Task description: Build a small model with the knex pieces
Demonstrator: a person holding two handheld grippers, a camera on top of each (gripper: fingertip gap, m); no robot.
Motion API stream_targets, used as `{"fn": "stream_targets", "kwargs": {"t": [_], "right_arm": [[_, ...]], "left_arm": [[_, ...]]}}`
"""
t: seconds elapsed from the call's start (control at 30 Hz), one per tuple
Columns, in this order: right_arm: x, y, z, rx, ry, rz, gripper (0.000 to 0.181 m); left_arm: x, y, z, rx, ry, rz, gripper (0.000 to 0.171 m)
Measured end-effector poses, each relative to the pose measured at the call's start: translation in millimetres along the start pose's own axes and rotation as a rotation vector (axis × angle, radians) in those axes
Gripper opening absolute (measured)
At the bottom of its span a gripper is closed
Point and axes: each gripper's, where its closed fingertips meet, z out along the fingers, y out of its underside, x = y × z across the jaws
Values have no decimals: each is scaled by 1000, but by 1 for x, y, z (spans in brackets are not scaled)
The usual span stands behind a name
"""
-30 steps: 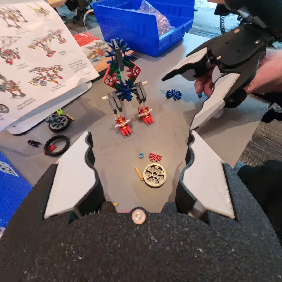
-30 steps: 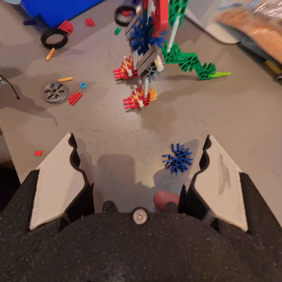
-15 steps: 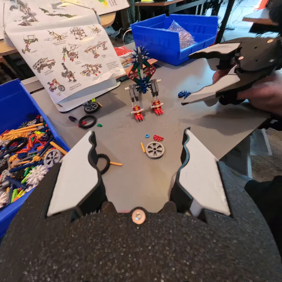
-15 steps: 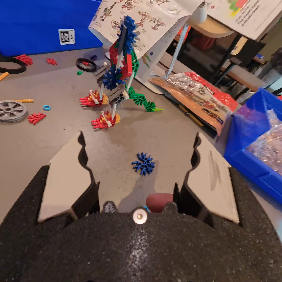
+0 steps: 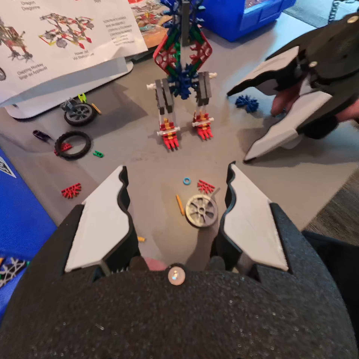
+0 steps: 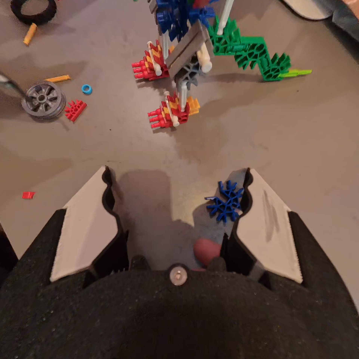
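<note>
A toy figure (image 5: pixel 182 77) of plastic rods and connectors stands upright on the grey table, with red clawed feet, grey legs, a red diamond body and a green tail (image 6: pixel 250 50). My right gripper (image 6: pixel 177 169) is open, low over the table. A blue snowflake connector (image 6: pixel 226 202) lies between its fingers, against the inner side of the right finger; it also shows in the left wrist view (image 5: pixel 246 103). My left gripper (image 5: pixel 175 165) is open and empty, in front of the figure. A grey wheel hub (image 5: pixel 201 210) lies close to its right finger.
Near the hub lie a yellow rod (image 5: pixel 179 204), a red fan connector (image 5: pixel 206 186) and a blue ring (image 5: pixel 186 181). Left are a black tyre (image 5: pixel 72 144), a small wheel (image 5: pixel 79 113), an instruction sheet (image 5: pixel 58 38) and a blue bin (image 5: pixel 19 213). Another blue bin (image 5: pixel 242 19) stands behind. The grey wheel hub (image 5: pixel 201 210) lies around 6 cm away from my left fingertips. It turns up in the right wrist view (image 6: pixel 39 98) as well. The green tail (image 6: pixel 250 50) is closer to my right gripper, around 10 cm from its tips; the left tips are 15 cm off.
Both grippers came down closer to the table. The right gripper moved forward over the blue snowflake connector, which now lies between its fingers. The left gripper advanced toward the figure.
</note>
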Motion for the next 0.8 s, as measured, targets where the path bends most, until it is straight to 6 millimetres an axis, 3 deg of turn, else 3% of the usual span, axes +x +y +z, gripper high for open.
{"fn": "stream_targets", "kwargs": {"t": [0.2, 0.43, 0.63, 0.8], "right_arm": [[12, 4, 3, -33, 37, 45, 156], [15, 3, 4, -19, 27, 39, 157], [14, 3, 4, -18, 26, 38, 157], [14, 3, 4, -17, 26, 38, 157]], "left_arm": [[-3, -14, 18, 15, 33, -61, 99], [15, -39, 0, 97, 144, -76, 109], [62, -59, -15, 183, 218, -22, 109], [134, -69, -20, 177, 351, 106, 104]]}}
